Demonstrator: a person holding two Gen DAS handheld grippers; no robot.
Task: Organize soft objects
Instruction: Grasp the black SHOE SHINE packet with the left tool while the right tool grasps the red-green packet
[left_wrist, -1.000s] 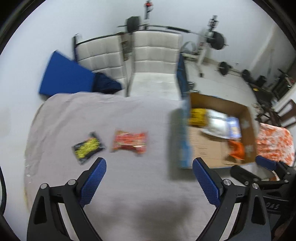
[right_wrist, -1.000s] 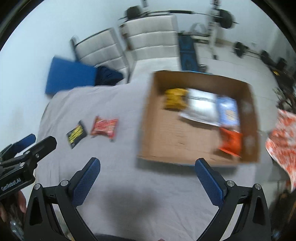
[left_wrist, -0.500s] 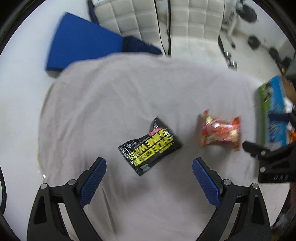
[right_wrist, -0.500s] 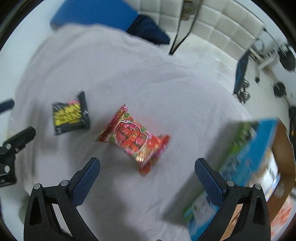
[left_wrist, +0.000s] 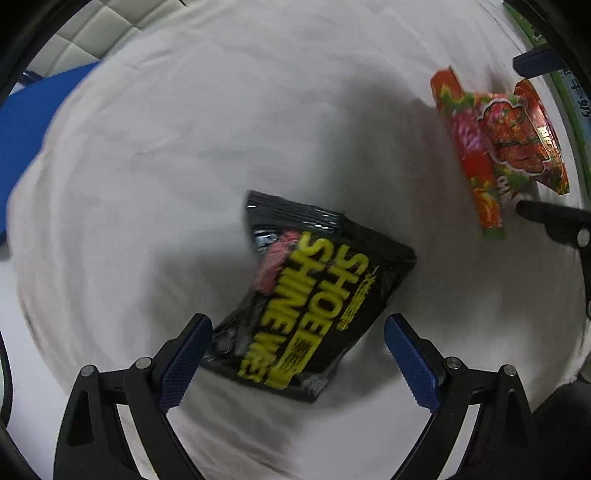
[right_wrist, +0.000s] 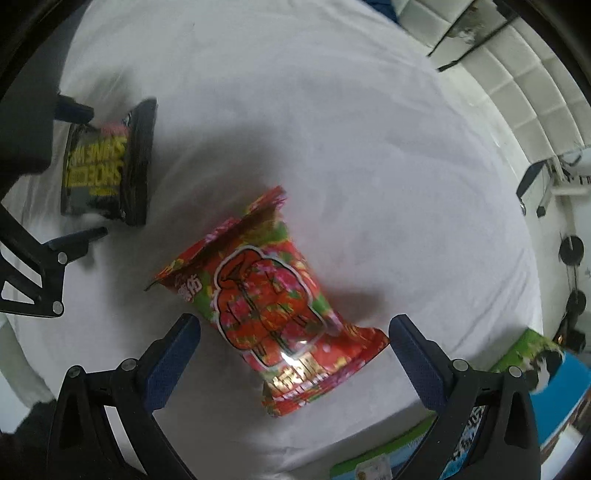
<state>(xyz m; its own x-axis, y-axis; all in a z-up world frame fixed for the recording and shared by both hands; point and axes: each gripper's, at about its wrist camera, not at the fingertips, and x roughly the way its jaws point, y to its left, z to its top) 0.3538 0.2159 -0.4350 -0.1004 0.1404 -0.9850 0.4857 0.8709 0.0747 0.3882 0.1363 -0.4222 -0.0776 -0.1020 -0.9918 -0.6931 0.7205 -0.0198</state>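
Note:
A black packet with yellow "SHOE SHINE" lettering (left_wrist: 314, 306) lies on the white cloth. My left gripper (left_wrist: 297, 354) is open, its blue pads on either side of the packet's near end. A red and green snack packet (right_wrist: 277, 306) lies nearby. My right gripper (right_wrist: 293, 350) is open around its near end. The red packet also shows in the left wrist view (left_wrist: 498, 140), and the black packet in the right wrist view (right_wrist: 107, 166). Whether either gripper touches its packet, I cannot tell.
A white cloth (left_wrist: 147, 166) covers the table. The green and blue side of a cardboard box (right_wrist: 517, 417) stands at the right edge. A blue cushion (left_wrist: 26, 122) and white padded chairs (right_wrist: 517, 85) lie beyond the table.
Both grippers have swung away from the box and dropped close to the cloth. The left now straddles the black packet, the right straddles the red packet.

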